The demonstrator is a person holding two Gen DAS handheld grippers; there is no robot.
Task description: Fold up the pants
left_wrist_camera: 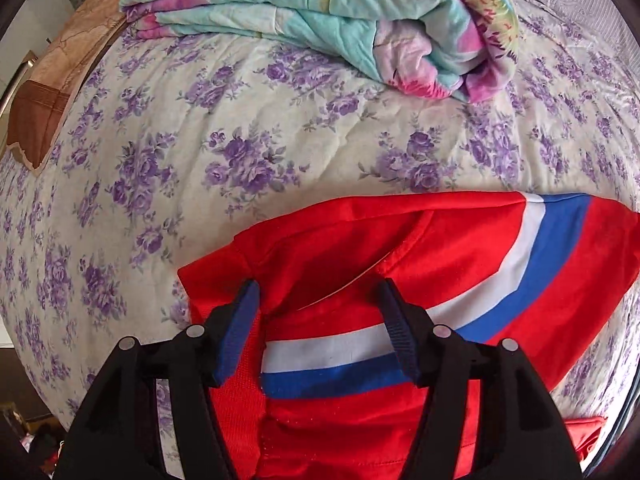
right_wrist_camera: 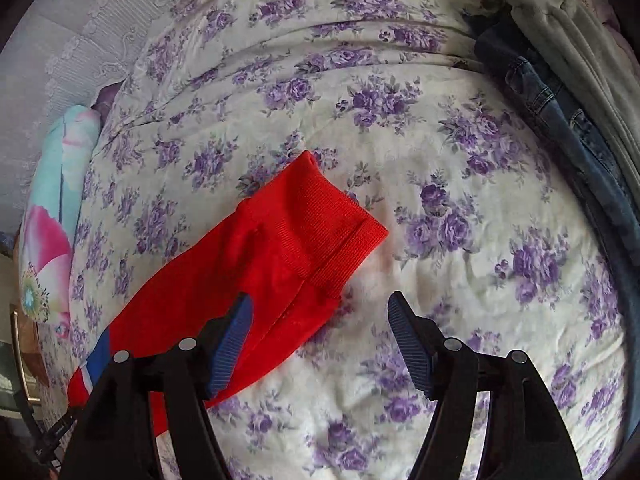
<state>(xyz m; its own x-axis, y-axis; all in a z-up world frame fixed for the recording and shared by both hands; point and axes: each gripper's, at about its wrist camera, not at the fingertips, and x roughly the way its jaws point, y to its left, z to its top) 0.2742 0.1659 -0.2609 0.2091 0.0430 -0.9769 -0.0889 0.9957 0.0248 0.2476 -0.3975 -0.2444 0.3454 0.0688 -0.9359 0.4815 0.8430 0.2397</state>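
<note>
- A brown, tan-patterned cloth (left_wrist_camera: 60, 76) is lying along the far left edge of the bed in the left wrist view.
- A cream bedspread with purple flowers (left_wrist_camera: 248, 120) is covering the whole bed and is lying under everything else.
- A folded quilt in turquoise and pink (left_wrist_camera: 320, 20) is sitting at the far side of the bed, well apart from the pants.
- The left gripper (left_wrist_camera: 318, 286) is hovering over the red pants (left_wrist_camera: 420, 260), its two blue-padded fingers (left_wrist_camera: 240, 324) standing spread wide with nothing between them.
- The red pants are lying flat on the bedspread, partly folded, with a white and blue stripe (left_wrist_camera: 532, 256) curving across the cloth and running under the left gripper.
- In the right wrist view, the same pants are showing as one red leg stretching from the lower left toward the middle of the bed, ending in a ribbed cuff (right_wrist_camera: 320, 220).
- The right gripper (right_wrist_camera: 320, 300) is hanging just above the bedspread, fingers spread apart and holding nothing; its left finger (right_wrist_camera: 230, 344) is overlapping the edge of the red leg, while the other is sitting over bare bedspread.
- Dark blue jeans (right_wrist_camera: 560, 120) are lying along the right edge of the bed.
- A pale grey-green garment (right_wrist_camera: 580, 40) is lying beside the jeans, at the far right.
</note>
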